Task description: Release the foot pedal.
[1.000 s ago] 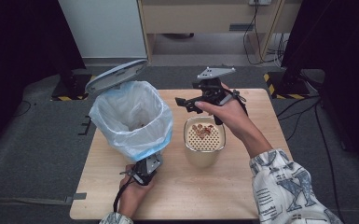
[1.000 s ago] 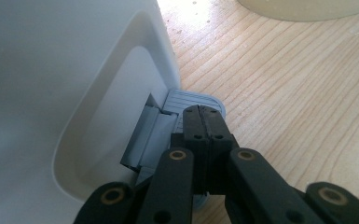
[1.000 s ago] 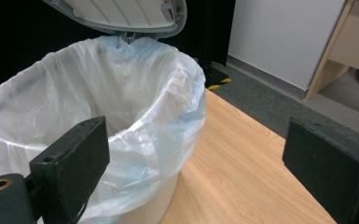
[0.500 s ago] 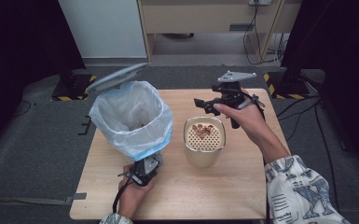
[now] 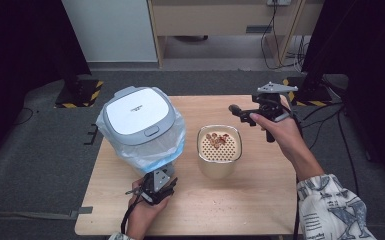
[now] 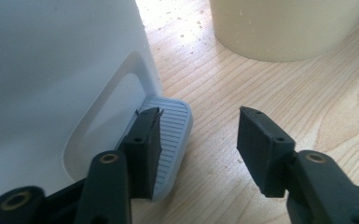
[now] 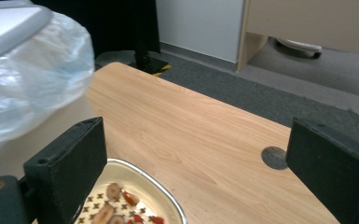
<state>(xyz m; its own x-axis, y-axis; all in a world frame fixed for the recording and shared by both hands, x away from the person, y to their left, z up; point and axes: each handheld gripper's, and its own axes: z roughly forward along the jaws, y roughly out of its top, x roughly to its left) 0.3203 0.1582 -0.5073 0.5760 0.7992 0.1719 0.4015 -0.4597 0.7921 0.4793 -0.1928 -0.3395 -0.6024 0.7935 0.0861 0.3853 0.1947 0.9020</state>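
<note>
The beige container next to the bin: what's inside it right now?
The beige container holds a perforated insert with a few brown and red food scraps at its far side. Anything beneath the insert is covered and cannot be seen.

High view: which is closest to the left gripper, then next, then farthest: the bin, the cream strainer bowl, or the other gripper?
1. Bin, just above the left gripper, at table's left.
2. Cream strainer bowl, mid-table.
3. Right gripper, far right corner, raised.
</note>
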